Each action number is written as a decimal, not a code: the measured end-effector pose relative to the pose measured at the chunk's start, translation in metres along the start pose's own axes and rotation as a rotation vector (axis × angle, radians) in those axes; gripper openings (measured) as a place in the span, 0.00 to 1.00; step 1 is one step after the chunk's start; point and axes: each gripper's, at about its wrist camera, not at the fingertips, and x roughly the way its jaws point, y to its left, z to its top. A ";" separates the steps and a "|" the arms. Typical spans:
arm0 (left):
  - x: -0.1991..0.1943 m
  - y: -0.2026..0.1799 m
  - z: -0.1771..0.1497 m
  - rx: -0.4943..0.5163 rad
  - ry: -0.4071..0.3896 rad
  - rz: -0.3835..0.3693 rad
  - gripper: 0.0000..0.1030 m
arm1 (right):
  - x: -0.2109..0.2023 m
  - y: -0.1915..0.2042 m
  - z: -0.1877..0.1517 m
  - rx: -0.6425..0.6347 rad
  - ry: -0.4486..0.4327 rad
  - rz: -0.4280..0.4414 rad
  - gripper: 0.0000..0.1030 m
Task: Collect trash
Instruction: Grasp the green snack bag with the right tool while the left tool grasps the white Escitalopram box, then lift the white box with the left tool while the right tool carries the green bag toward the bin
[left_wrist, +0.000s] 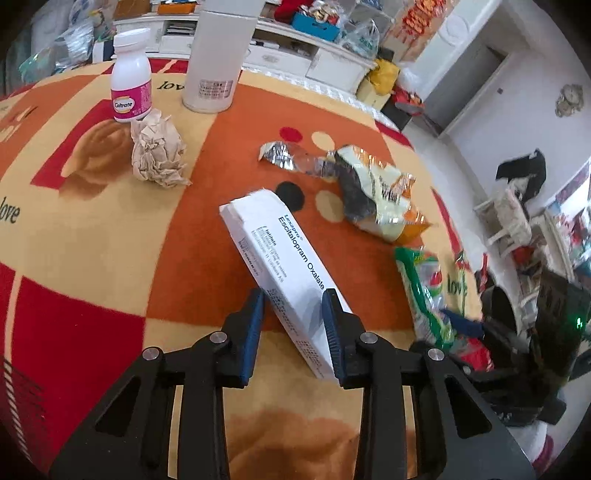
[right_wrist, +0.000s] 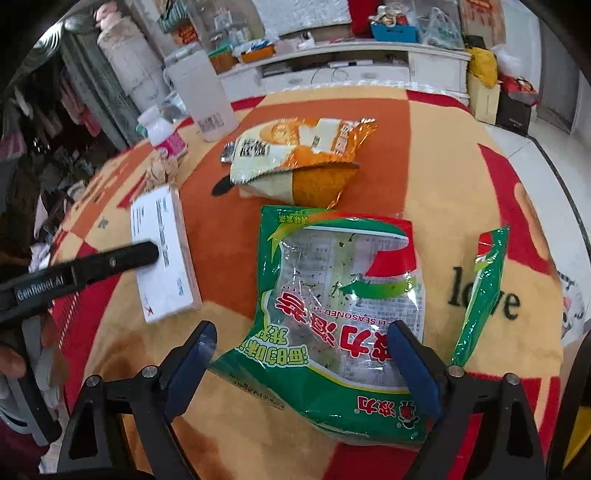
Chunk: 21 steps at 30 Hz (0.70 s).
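Fingers of the left gripper (left_wrist: 295, 325) are clamped on the medicine box (left_wrist: 284, 273). Right gripper (right_wrist: 301, 363) fingers stand apart around the seaweed wrapper (right_wrist: 332, 295); advise closing squarely across the crinkled film before lifting.

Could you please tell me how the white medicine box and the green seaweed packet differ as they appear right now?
The white medicine box is a rigid, closed carton; the green seaweed packet is a limp, torn-open wrapper with a clear window. The box is tilted, one end raised between the left gripper fingers, which straddle it closely; the packet lies crumpled on the tablecloth between the right gripper fingers, which are spread wide. Both sit on the same table.
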 end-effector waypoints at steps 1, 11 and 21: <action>0.003 0.000 0.001 -0.008 0.000 -0.001 0.39 | -0.003 -0.001 -0.001 0.005 0.001 0.005 0.81; 0.039 -0.027 0.005 0.009 -0.014 0.180 0.66 | -0.012 -0.018 0.002 0.080 -0.015 -0.067 0.89; 0.027 -0.015 -0.011 0.099 -0.018 0.136 0.42 | -0.016 -0.026 -0.005 0.051 -0.058 0.072 0.58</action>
